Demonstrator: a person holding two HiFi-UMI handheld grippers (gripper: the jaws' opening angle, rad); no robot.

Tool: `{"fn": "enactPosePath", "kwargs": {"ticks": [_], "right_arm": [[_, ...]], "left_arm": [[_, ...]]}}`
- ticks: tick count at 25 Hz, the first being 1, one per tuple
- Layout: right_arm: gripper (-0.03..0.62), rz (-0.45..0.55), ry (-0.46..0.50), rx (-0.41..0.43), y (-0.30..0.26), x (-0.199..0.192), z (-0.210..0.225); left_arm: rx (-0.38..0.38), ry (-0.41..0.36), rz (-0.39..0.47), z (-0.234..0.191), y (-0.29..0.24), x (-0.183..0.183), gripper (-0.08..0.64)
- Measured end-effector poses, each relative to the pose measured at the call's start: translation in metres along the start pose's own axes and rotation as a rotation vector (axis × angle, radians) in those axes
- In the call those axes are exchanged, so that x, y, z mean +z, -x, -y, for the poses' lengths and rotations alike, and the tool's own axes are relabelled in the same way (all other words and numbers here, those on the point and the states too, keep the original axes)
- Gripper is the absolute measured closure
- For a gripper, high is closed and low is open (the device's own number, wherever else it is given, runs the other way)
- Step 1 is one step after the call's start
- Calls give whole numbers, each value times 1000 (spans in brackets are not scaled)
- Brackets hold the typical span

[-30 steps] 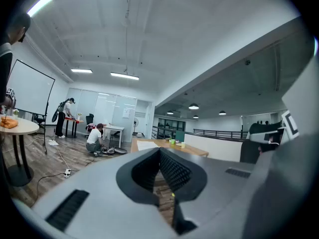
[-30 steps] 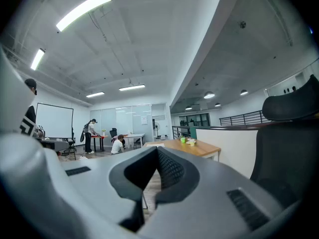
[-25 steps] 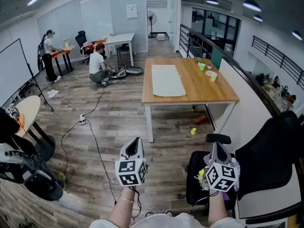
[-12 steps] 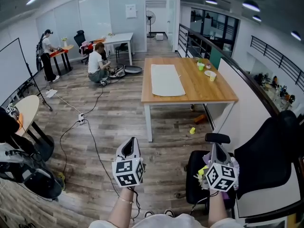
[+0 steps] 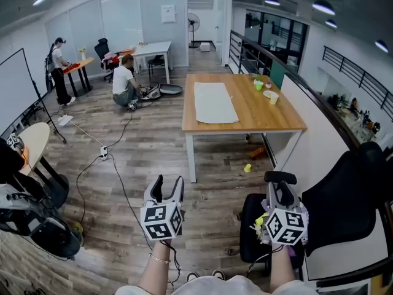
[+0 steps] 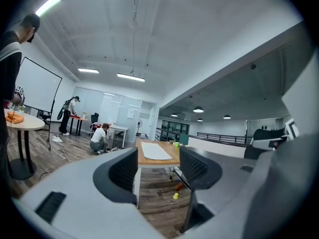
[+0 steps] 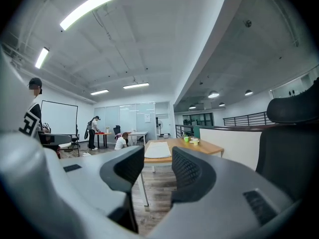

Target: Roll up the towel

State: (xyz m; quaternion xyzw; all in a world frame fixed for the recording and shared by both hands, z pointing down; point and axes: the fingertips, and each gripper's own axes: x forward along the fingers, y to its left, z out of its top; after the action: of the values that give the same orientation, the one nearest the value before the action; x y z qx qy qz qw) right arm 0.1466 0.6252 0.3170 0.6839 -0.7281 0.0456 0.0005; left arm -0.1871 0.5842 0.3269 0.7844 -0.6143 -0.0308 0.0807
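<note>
The left tongs [image 5: 169, 182] and right tongs [image 5: 280, 188], grey plastic with ribbed black pads, have just been opening. Both stand part open and empty, the left wider. A black padded chair [image 5: 344, 195] sits just beside the right tongs. Beyond them the grey-brown plank floor [image 5: 153, 146] carries a black cable [image 5: 116, 177] and a small yellow thing [image 5: 247, 168]. On the wooden desk [image 5: 270, 115] the pale towel [image 5: 215, 102] lies flat and unrolled, apart from two cups [image 5: 272, 97]. Farther off, a crouching person [image 5: 124, 82] works near a white table [image 5: 156, 48].
</note>
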Motion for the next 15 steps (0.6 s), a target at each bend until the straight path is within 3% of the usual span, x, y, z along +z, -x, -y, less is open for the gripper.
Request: {"fn": "enactPosePath", "kwargs": {"ticks": [9,15], "right_arm": [[209,32,50,11,1,3,-9],[86,63,19,4,5,2,-20]], "left_arm": [[28,-12,29,-9,9,2,115],[24,-27,15,-18,19,0,58]]}}
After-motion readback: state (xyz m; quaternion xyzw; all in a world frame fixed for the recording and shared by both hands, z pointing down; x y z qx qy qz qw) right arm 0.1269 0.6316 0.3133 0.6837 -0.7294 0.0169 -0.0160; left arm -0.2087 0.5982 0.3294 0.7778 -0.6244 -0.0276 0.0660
